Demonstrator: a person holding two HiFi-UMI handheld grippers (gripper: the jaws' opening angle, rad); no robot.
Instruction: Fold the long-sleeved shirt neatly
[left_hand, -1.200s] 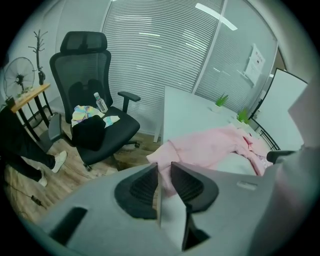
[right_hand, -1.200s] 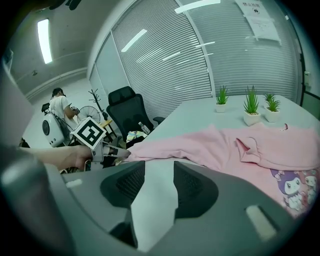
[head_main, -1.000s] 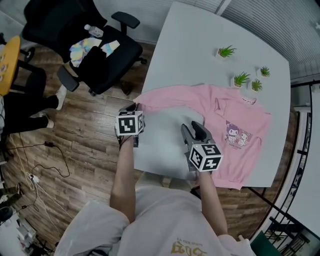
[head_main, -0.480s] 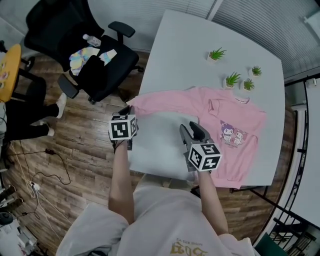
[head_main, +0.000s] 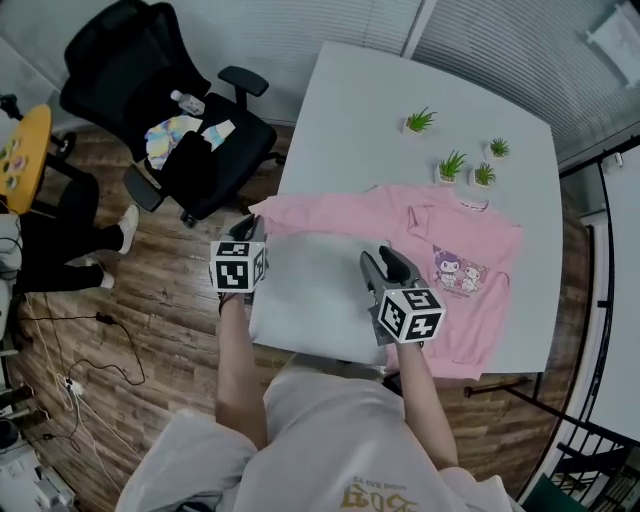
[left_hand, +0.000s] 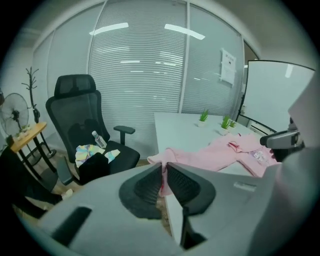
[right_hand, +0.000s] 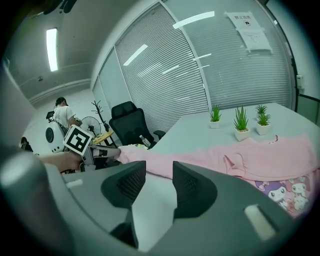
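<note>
A pink long-sleeved shirt (head_main: 455, 262) with a cartoon print lies flat on the white table (head_main: 400, 95), its collar toward the plants. One sleeve (head_main: 320, 212) stretches left to the table's edge. My left gripper (head_main: 251, 229) is at that edge, shut on the sleeve's cuff; its jaws have just been closing with pink cloth (left_hand: 161, 181) pinched between them. The right gripper view shows the cuff (right_hand: 122, 151) lifted off the table. My right gripper (head_main: 389, 263) hovers open over the bare table near the shirt's body, nothing between its fingers (right_hand: 186, 186).
Three small potted plants (head_main: 451, 166) stand behind the shirt's collar and one further left (head_main: 419, 121). A black office chair (head_main: 175, 120) with cloth and a bottle stands left of the table. A person's legs (head_main: 60, 225) show at far left. The table's front edge is close to my body.
The left gripper has risen with the sleeve's cuff in it, lifting it off the table edge. The right gripper has risen slightly, still open.
</note>
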